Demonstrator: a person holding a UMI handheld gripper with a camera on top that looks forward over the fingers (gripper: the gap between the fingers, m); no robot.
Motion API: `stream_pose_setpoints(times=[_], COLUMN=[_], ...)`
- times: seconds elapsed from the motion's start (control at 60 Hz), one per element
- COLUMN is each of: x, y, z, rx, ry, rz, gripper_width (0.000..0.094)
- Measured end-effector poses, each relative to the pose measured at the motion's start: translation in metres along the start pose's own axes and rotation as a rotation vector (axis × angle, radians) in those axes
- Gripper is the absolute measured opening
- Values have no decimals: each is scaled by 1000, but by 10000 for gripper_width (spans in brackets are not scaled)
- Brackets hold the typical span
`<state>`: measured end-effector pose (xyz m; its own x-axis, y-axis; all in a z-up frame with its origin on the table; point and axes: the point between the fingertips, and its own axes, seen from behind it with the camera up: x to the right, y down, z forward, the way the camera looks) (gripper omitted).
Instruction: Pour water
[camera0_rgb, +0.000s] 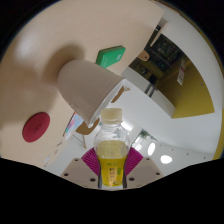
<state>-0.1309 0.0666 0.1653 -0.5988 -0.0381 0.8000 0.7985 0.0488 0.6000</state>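
We have the gripper (111, 163) clenched on the bottle (111, 148), carrying it toward the white cup (88, 83); next we judge tipping it over the cup's mouth.

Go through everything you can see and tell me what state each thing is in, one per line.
Bottle: upright between the fingers, white cap on, yellow liquid in the lower part.
Gripper: fingers closed on the bottle's sides, pink pads against it.
White cup: lying tilted on its side on the table, beyond the bottle.
Red disc: flat on the table.
Green block: resting flat, beyond the cup.
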Motion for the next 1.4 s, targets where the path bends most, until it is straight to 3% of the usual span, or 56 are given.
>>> stream_pose_setpoints(times=[0.183,0.417,0.567,0.583,0.667,0.75,0.95,1.233,1.317,1.4], x=[8,28,-28,-43,-67,-90,-100,-107,-109,-116], y=[6,69,48,43,22,-6,-9,-27,-28,-28], z=[3,-8,5,-10,3,-1,-2,-11,-7,-14], rx=[-5,-93,-55,-64,-7,32,108,129,124,101], ry=[10,167,-7,9,-189,-242,-321,-361,-371,-439], rz=[230,1142,1863,1942,2193,2353,2336,2161,2171,2174], gripper_width=[279,290,291,292,290,292,290,338,400,531])
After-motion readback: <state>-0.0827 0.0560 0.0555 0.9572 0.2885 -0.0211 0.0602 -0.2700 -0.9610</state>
